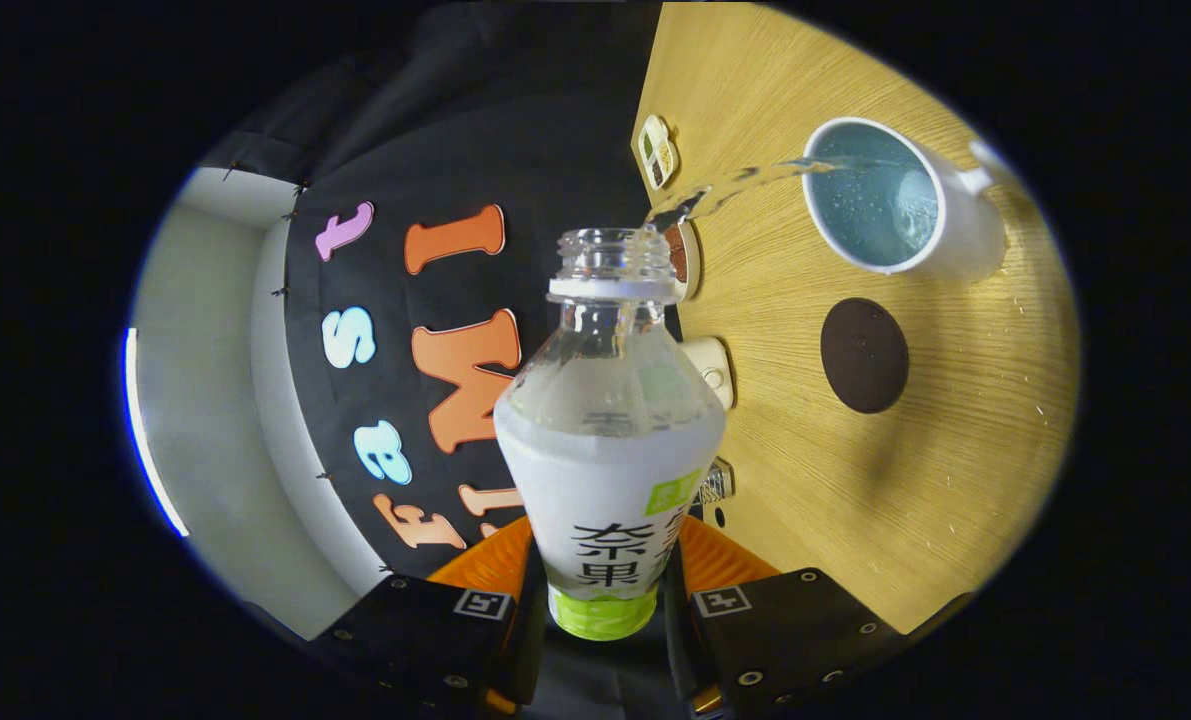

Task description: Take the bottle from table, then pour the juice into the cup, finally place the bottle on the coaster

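- The gripper is clamped on the lower body of the bottle, both fingers pressing its labelled sides.
- The open bottle is tipped, a stream arcing from its mouth into the cup on the counter.
- Thin plastic likely flexes; it lightens as it empties, so a firm low hold suits.
- The coaster lies near the cup.

Bare table around coaster; cup just beside coaster; small items line table edge.
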`<state>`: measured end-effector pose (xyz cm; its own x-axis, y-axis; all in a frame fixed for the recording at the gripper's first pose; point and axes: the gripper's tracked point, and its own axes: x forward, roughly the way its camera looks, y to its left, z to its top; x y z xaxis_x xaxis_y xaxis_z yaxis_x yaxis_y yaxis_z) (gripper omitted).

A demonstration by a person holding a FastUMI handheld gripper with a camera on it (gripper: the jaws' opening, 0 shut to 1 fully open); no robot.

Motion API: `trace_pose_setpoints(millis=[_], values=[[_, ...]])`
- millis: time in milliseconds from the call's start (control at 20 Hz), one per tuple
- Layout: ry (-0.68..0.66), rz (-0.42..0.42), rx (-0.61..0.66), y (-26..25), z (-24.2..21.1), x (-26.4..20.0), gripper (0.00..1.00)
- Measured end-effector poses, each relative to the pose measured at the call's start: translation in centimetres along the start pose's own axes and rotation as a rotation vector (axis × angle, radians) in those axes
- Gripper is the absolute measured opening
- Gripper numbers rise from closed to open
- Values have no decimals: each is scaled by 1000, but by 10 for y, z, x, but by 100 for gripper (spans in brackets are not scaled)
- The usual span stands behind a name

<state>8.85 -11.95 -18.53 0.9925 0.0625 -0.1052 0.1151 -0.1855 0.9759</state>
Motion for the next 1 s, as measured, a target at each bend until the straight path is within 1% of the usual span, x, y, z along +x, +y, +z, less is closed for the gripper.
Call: trace_pose_setpoints(millis=[1000], values=[[4,-8,48,5,-1,-3,52]])
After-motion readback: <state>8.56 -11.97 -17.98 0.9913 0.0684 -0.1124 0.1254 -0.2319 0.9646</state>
